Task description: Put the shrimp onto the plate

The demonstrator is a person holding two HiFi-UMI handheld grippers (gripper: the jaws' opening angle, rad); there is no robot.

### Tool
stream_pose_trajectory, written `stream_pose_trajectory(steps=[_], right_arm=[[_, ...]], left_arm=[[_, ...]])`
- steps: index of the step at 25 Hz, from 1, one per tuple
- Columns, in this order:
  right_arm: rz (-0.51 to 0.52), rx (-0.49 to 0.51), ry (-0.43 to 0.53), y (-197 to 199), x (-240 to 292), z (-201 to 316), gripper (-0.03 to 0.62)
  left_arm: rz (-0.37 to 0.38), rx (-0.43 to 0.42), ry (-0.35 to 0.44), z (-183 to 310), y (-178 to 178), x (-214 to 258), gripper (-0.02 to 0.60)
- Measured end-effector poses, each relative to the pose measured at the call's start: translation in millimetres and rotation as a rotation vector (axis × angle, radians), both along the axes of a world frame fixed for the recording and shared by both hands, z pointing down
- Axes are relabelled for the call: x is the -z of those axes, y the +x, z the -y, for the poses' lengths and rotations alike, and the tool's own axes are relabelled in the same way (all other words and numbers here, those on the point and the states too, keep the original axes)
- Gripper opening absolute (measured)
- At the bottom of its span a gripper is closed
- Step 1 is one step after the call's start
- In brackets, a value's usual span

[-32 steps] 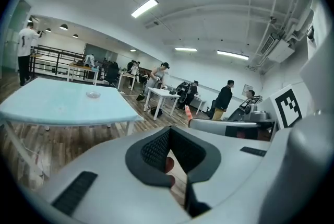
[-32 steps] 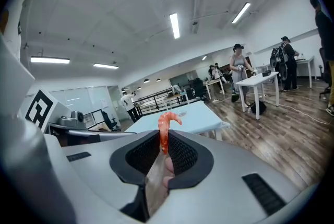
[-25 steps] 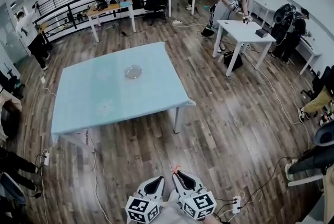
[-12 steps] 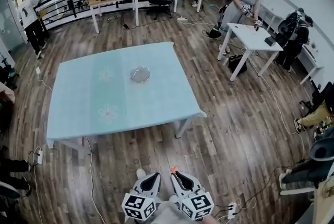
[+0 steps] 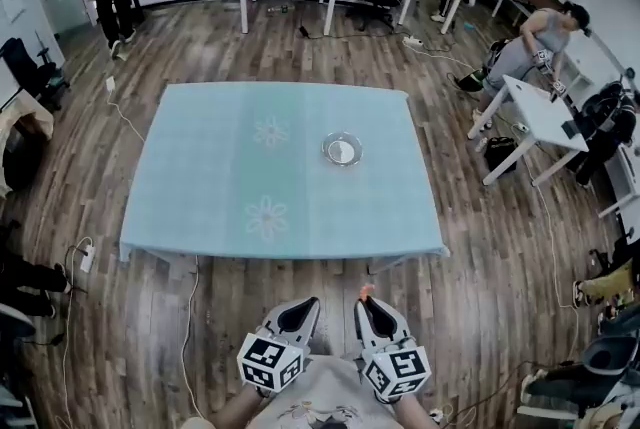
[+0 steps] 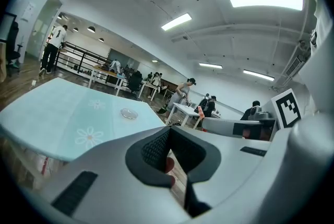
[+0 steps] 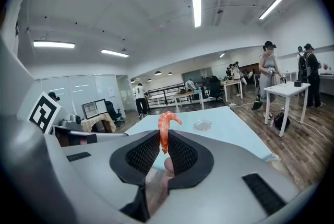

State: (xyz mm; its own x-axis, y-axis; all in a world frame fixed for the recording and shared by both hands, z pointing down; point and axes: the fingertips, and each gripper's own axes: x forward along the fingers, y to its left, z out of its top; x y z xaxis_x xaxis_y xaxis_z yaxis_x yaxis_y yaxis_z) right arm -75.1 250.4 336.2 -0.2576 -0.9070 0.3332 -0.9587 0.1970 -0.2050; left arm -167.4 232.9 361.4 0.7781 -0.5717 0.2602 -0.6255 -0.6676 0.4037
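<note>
Table point(image 5: 220, 167) has swung from skewed and off to the left to square and centred ahead; the wearer has turned to face it, and it looks closer. Right gripper point(image 5: 370, 309) clenched on shrimp point(image 7: 166, 126), which stands upright between the pads, curled end poking past the tips. Left gripper point(image 5: 303, 312) closed, nothing in it. Both held low at the body, short of the near table edge. Plate point(image 5: 343, 150) straight ahead, well apart, right of table centre, so on the loaded gripper's side. Reach is forward over the edge.
</note>
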Motion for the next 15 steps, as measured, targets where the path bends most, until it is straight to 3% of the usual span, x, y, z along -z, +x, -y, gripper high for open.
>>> stream_pose_trajectory(steps=[6,15], right_arm=[[-0.002,0.027,-0.03,-32.4,-13.2,32.0,0.067],[0.002,0.045,-0.04,-25.1,-21.7,70.8,0.067]], left_arm=[[0.004,0.033,-0.018,32.6,-36.8,-13.4,0.008],[0.026,0.025,-0.045,67.2,-14.5,-25.7,0.008]])
